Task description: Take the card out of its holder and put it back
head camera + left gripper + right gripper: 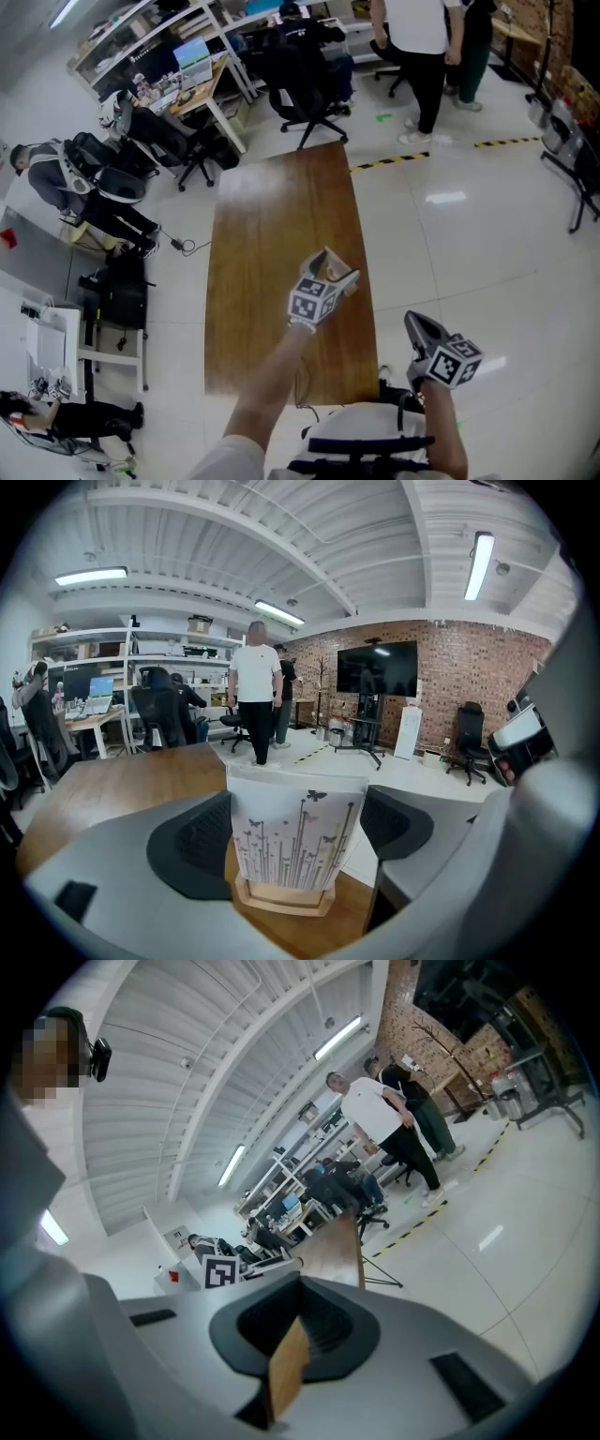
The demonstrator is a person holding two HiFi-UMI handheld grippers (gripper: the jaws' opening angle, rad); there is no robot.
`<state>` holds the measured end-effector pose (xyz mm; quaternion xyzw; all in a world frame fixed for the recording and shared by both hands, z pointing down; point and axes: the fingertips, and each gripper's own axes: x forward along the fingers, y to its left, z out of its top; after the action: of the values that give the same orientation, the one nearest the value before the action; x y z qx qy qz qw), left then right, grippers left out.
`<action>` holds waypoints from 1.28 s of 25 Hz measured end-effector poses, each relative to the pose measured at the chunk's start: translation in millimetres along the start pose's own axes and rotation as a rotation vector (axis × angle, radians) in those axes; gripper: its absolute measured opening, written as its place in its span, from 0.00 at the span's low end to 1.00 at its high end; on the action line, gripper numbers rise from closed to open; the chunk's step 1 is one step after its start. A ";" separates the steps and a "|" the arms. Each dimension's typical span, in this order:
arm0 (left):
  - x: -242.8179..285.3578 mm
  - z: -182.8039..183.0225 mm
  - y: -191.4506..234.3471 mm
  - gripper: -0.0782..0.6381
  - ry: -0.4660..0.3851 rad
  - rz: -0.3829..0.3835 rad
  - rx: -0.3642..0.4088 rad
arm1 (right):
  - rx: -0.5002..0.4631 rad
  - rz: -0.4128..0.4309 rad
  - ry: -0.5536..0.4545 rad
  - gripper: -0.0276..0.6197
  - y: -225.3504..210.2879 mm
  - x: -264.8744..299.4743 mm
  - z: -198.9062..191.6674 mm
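Observation:
A white card (295, 832) printed with stems and butterflies stands upright in a small wooden holder (281, 898). The holder rests on the brown table (122, 780) close to its right edge. My left gripper (296, 803) is shut on the card, one pad against each side edge. In the head view the card (325, 262) shows just ahead of the left gripper (330, 274). My right gripper (415, 323) hangs over the floor, right of the table (272, 225). In its own view the right gripper (300, 1288) has its tips together, with a wood-coloured sliver in the slit behind them.
Two people (417, 37) stand beyond the table's far end. Black office chairs (305, 70) and cluttered desks (178, 75) fill the far left. Yellow-black tape (389, 161) marks the white floor. A dark screen (378, 667) hangs on the brick wall.

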<state>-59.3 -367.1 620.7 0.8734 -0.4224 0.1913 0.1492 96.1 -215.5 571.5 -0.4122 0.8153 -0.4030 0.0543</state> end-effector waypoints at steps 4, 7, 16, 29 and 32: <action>0.5 -2.5 2.4 0.70 0.000 -0.003 -0.002 | 0.000 0.000 -0.003 0.06 -0.4 2.0 -1.2; 2.3 -8.5 4.9 0.70 0.013 -0.004 -0.006 | -0.001 -0.004 -0.005 0.06 -0.7 2.6 -1.7; 12.0 -29.0 9.0 0.70 0.061 -0.011 -0.025 | 0.004 -0.021 -0.006 0.05 -3.5 0.0 -0.6; 22.5 -49.3 7.3 0.70 0.095 -0.010 -0.008 | 0.020 -0.038 -0.003 0.06 -19.0 -3.4 -0.2; 25.0 -55.9 9.1 0.70 0.097 -0.006 -0.023 | 0.024 -0.041 0.003 0.06 -22.1 -2.8 -0.3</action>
<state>-63.9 -366.0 682.4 0.8626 -0.4142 0.2280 0.1802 111.7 -220.7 586.5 -0.4275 0.8019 -0.4144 0.0501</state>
